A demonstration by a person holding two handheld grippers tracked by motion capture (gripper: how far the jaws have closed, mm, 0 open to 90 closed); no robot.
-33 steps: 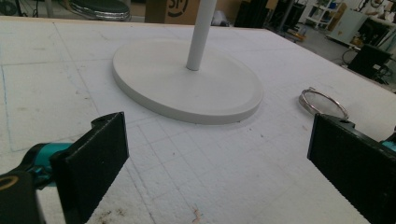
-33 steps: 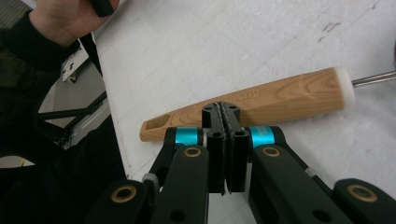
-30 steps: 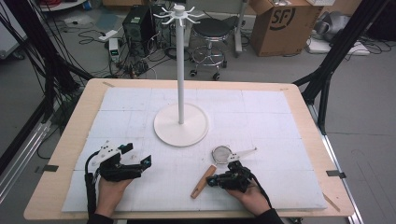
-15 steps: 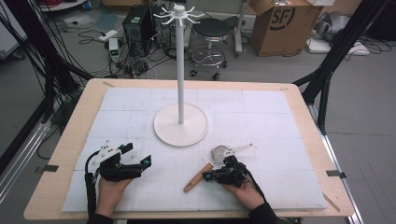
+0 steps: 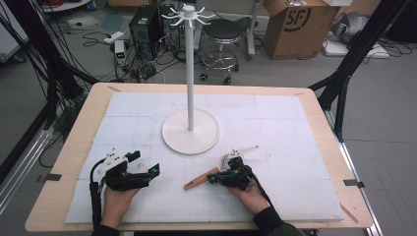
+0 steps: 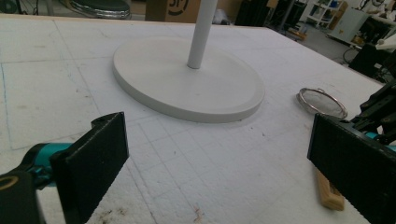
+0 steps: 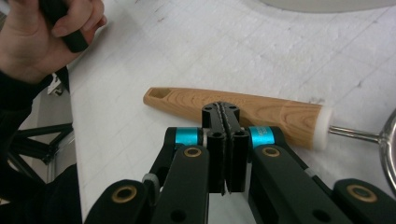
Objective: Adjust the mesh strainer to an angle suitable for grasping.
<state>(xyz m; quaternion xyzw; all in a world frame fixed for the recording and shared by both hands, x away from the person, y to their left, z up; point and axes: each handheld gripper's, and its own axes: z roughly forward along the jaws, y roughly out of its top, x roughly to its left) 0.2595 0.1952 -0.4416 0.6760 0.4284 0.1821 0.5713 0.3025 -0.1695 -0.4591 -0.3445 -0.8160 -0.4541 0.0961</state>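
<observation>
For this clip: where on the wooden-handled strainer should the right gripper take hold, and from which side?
Probably the wooden handle, mid-length, from above. The strainer lies flat on the white mat, its handle long and straight, the thin wire neck and mesh bowl being poorer holds. The right gripper, shut just short of the handle, must open first.
</observation>
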